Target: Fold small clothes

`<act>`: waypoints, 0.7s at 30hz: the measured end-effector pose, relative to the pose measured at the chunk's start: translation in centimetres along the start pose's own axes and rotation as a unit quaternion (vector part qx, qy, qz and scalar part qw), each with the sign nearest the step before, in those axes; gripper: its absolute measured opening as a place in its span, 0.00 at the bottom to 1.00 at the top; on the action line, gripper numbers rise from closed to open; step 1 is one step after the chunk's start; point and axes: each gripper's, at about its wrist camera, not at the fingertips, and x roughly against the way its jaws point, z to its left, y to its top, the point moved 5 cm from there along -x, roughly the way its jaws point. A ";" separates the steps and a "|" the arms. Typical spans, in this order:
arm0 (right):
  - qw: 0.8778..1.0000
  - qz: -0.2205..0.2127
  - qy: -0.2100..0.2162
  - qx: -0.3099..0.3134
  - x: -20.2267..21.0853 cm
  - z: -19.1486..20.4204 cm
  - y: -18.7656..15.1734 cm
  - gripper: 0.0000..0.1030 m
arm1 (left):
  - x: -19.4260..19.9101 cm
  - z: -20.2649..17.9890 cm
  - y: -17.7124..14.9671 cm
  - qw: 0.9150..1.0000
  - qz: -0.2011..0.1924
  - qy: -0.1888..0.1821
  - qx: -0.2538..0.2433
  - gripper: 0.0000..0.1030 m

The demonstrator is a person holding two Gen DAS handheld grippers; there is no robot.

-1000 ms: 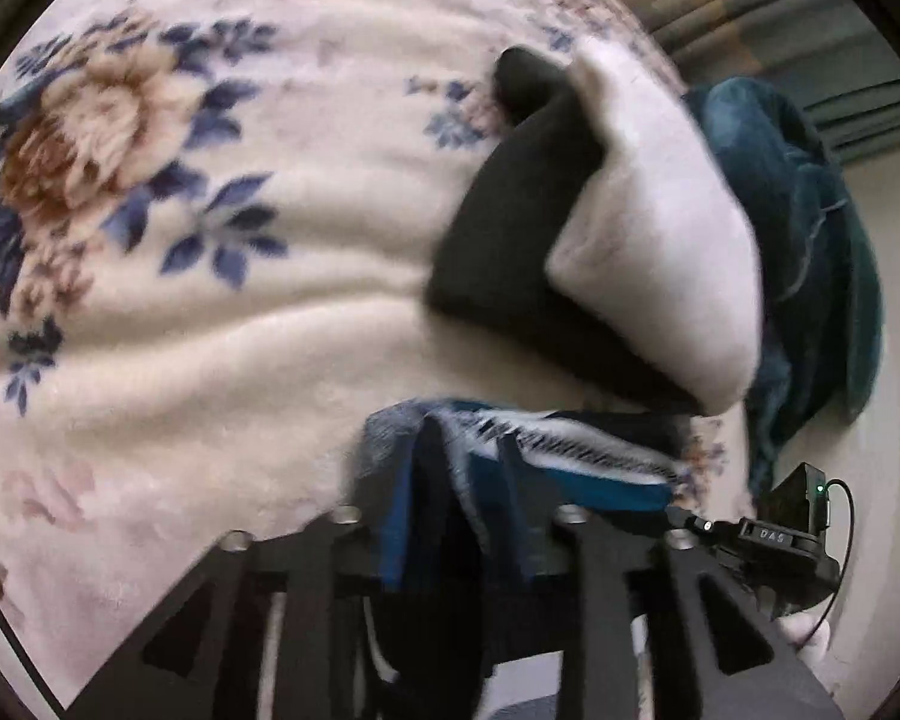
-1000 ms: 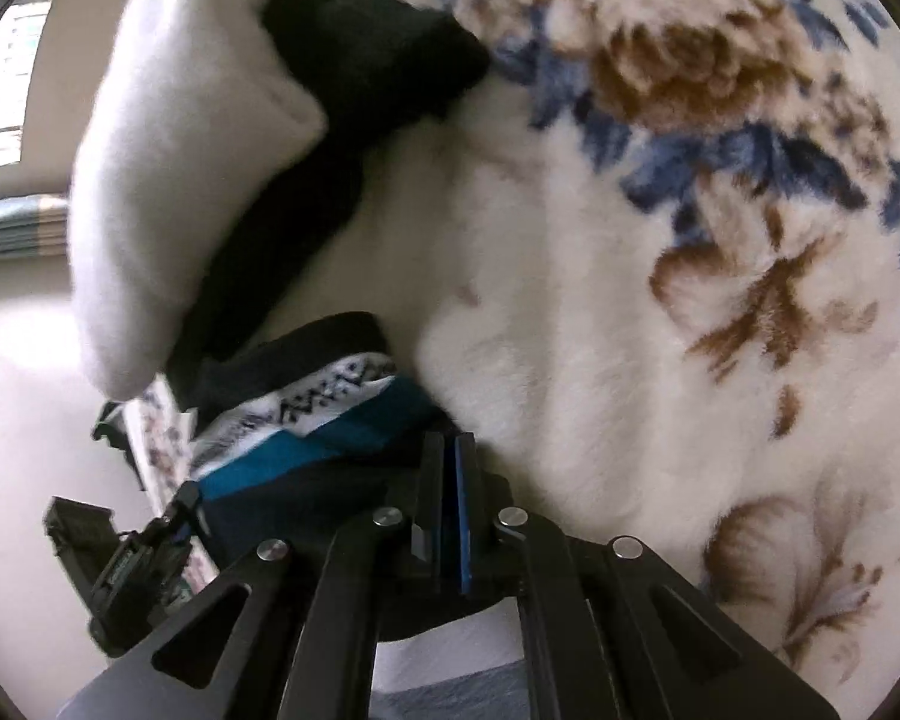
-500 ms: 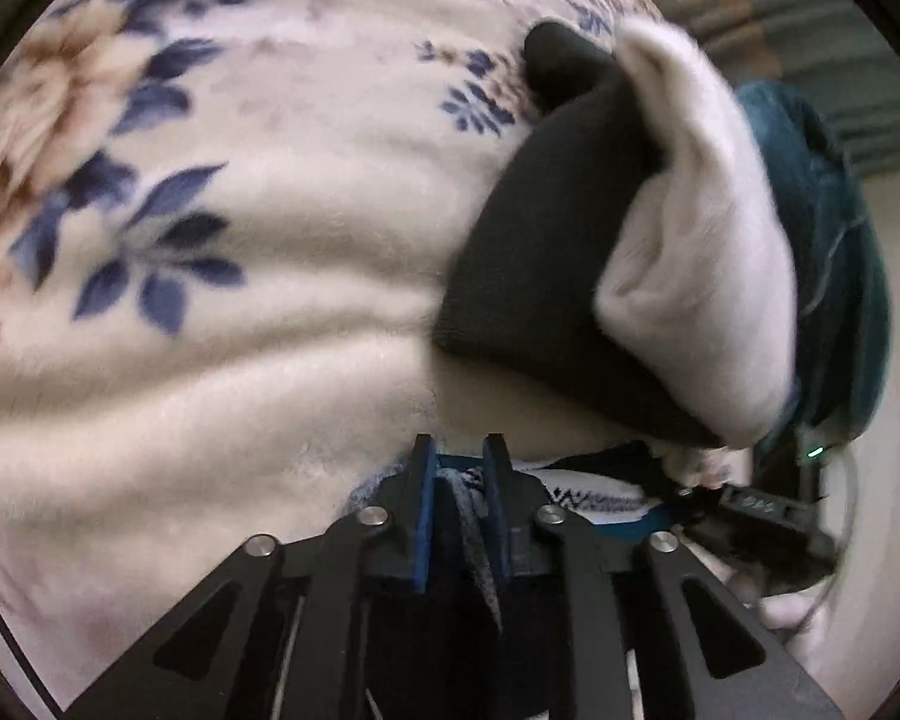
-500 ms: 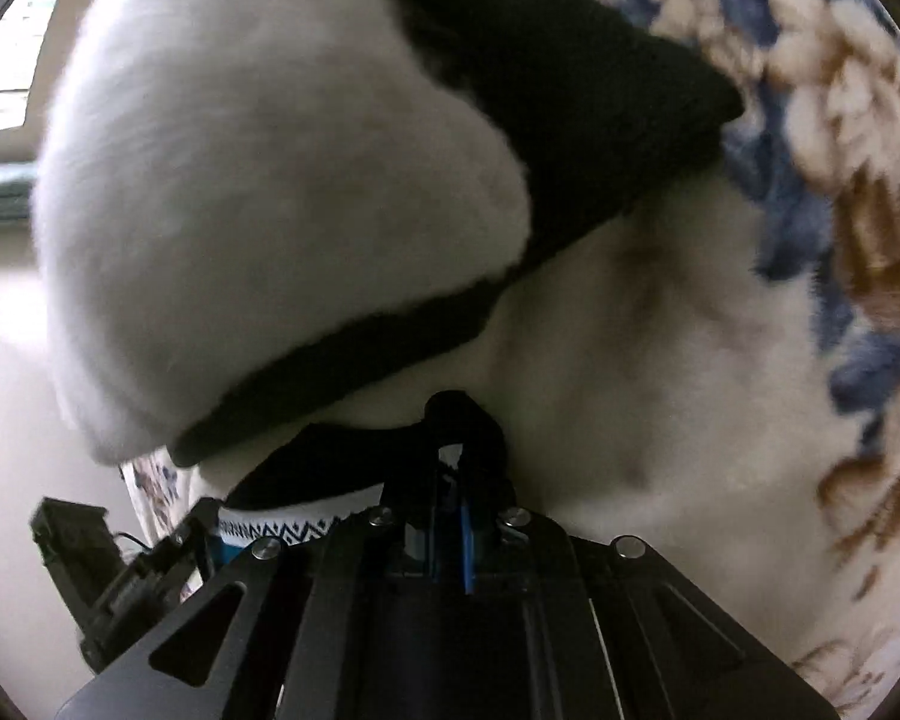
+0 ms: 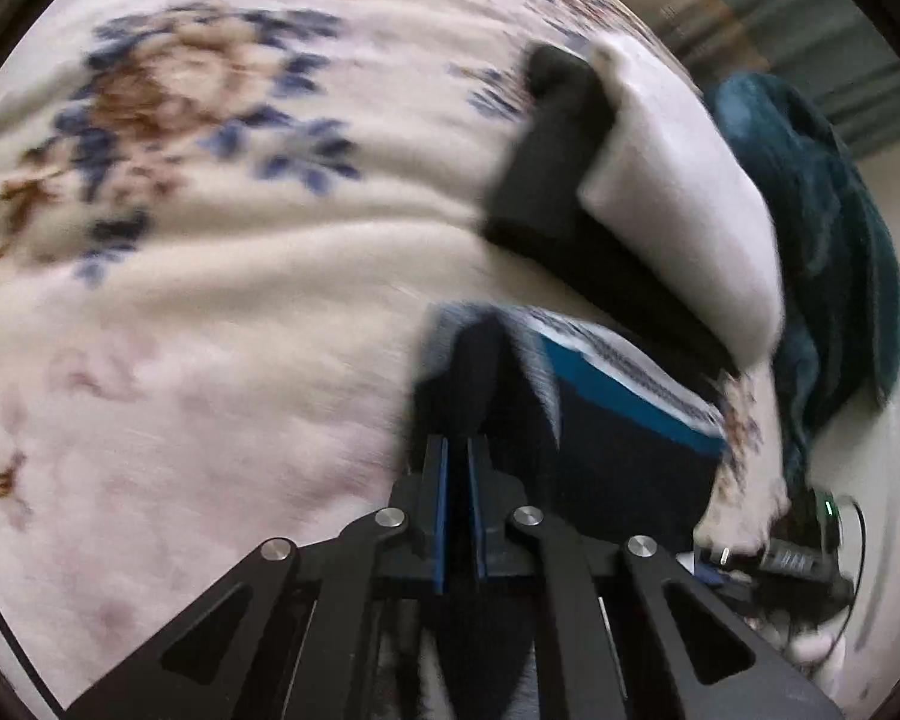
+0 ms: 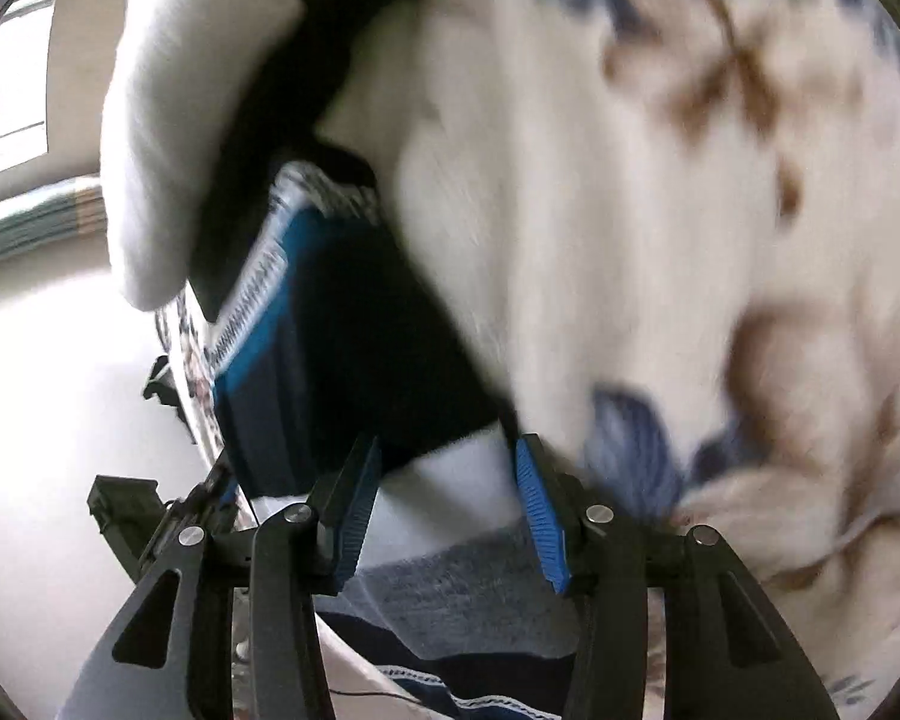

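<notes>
Sock (image 6: 354,354) long axis diagonal, patterned cuff far end, left hand-held gripper (image 5: 457,462) closed empty, right (image 6: 447,462) just opening, empty.

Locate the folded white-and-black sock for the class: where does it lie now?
The sock lies on the floral blanket, upper right in the left wrist view, just beyond the dark blue-banded garment and beside a teal cloth.

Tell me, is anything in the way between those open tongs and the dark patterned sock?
Nothing visible. The right tongs, jaws just opened, stand right at the blue-banded sock on the floral blanket. The white and black socks lie beyond it, not between.
</notes>
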 end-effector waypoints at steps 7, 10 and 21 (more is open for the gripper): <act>0.998 -0.046 -0.044 -0.008 0.7 -1.3 0.9 0.03 | 2.1 -0.3 -0.3 0.997 0.027 -0.062 0.046 0.40; 0.998 -0.034 -0.059 0.017 0.2 0.8 0.4 0.05 | 1.9 -3.2 -1.8 0.997 0.035 -0.064 0.006 0.64; 0.985 -0.032 -0.149 0.082 -2.9 1.8 -2.0 0.60 | -0.4 -2.5 -3.4 1.000 0.029 0.010 0.006 0.64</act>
